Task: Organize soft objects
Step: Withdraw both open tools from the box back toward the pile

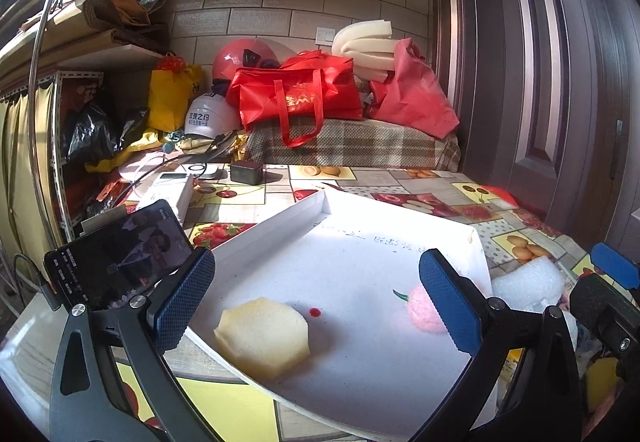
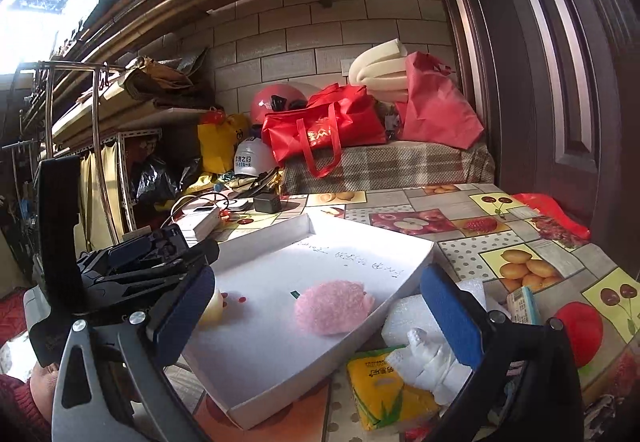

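Both fingers [image 1: 188, 298] spread wide, empty, over white tray [image 1: 280, 217].

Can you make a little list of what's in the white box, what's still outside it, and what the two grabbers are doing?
box: white tray on the table
inside: yellow sponge, pink fluffy ball
outside: white foam, tissue pack, red ball
left gripper: open, empty, over the tray
right gripper: open, empty
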`<state>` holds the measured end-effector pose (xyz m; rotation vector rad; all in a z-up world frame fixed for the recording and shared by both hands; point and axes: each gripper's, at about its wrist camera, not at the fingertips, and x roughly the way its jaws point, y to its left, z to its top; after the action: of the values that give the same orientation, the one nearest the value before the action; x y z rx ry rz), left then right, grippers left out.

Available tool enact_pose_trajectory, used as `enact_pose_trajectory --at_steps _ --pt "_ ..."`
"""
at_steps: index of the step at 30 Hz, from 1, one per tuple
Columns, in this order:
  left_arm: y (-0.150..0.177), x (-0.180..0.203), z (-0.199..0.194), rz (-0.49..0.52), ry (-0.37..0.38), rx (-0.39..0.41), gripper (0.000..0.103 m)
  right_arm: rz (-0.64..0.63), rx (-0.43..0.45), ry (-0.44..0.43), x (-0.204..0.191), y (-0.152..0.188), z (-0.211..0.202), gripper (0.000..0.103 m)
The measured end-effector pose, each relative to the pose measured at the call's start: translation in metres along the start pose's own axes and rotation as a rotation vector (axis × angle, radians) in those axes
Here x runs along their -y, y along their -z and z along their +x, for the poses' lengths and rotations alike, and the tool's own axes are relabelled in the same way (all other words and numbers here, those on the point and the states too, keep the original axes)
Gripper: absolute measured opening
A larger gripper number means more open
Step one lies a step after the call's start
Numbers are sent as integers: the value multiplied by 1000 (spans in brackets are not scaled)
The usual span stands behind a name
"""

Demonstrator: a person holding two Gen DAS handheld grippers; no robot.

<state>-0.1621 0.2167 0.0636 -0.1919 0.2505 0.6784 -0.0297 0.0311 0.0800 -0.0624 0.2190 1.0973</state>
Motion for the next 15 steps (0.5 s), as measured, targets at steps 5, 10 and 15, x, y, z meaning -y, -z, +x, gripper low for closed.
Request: enact_pose_trajectory --at_steps 5,10,15 --pt "9 47 -10 121 147 -59 103 -36 50 111 32 1 -41 103" --pt "17 88 -13 175 207 -135 103 52 46 296 98 1 -66 103" --pt "26 115 -23 222 332 -165 103 96 -9 381 164 7 -88 103"
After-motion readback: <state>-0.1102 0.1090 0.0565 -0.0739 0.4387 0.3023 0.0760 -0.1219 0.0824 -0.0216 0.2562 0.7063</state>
